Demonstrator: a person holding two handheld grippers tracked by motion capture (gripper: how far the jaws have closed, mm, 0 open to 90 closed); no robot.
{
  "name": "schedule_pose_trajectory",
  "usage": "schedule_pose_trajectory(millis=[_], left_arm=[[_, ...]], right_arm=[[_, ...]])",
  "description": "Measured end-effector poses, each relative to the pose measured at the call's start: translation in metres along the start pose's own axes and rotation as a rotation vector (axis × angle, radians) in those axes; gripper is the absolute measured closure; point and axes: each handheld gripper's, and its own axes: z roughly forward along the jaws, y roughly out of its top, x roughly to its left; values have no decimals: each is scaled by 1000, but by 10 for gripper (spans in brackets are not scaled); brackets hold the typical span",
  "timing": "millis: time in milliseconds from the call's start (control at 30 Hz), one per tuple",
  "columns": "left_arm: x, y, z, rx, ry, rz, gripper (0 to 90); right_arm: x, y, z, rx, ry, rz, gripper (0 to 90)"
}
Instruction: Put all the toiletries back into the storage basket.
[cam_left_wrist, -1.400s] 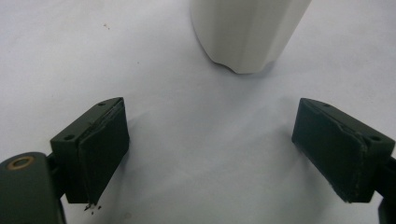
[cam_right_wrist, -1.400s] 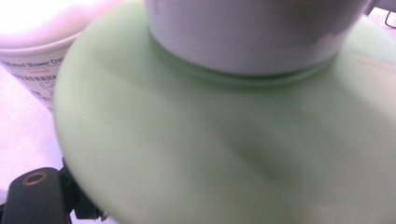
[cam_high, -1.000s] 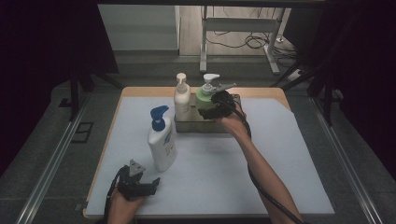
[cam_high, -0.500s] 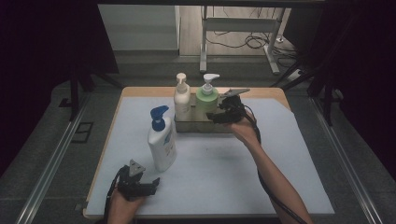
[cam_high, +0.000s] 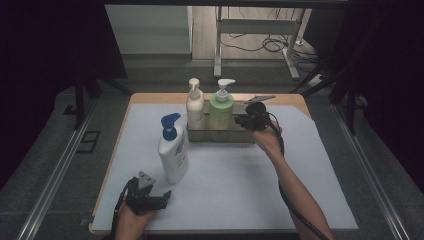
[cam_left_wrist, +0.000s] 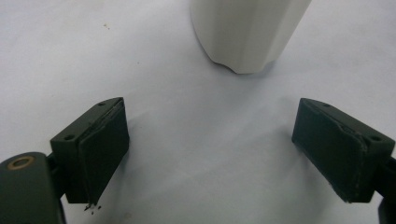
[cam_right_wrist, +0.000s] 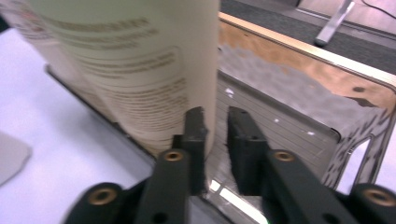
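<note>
Table (cam_high: 320, 200): white sheet over a wooden top, person's forearms entering from 6 o'clock.
Tray (cam_high: 247, 136): metal, shallow, toward 12 o'clock on the sheet; in the right gripper view its ribbed floor (cam_right_wrist: 285, 126) is bare to the right of the bottle.
Tray contents: cream pump bottle (cam_high: 194, 105) at the tray's 9 o'clock end, green pump bottle (cam_high: 221, 107) just beside it at 3 o'clock, both upright.
Blue-pump bottle (cam_high: 173, 150): white, upright on the sheet outside the tray, at about 7 o'clock from it; its base (cam_left_wrist: 247, 32) shows at 12 o'clock in the left gripper view, apart from the jaws.
Left gripper (cam_high: 150, 199): held low near the 6 o'clock edge, at 6 o'clock from the blue-pump bottle; jaws spread wide, nothing between them.
Right gripper (cam_high: 243, 120): over the tray's 3 o'clock half, just beside the green bottle; jaws nearly together with a narrow gap, pinching nothing, left jaw next to the bottle's wall (cam_right_wrist: 140, 60); contact cannot be told.
</note>
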Motion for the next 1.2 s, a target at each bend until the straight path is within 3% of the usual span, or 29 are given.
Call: schedule_pose_trajectory(millis=[133,433,833,1200], left_arm=[[0,0,0,0,0,0,107],[0,0,0,0,0,1,107],[0,0,0,1,0,0,107],[0,0,0,1,0,0,107]], right_arm=[[-3,-1,9,6,-34,26,893],[-5,3,31,54,-70,65,896],[-8,1,46,65,-5,120,897],[3,3,52,71,10,111,897]])
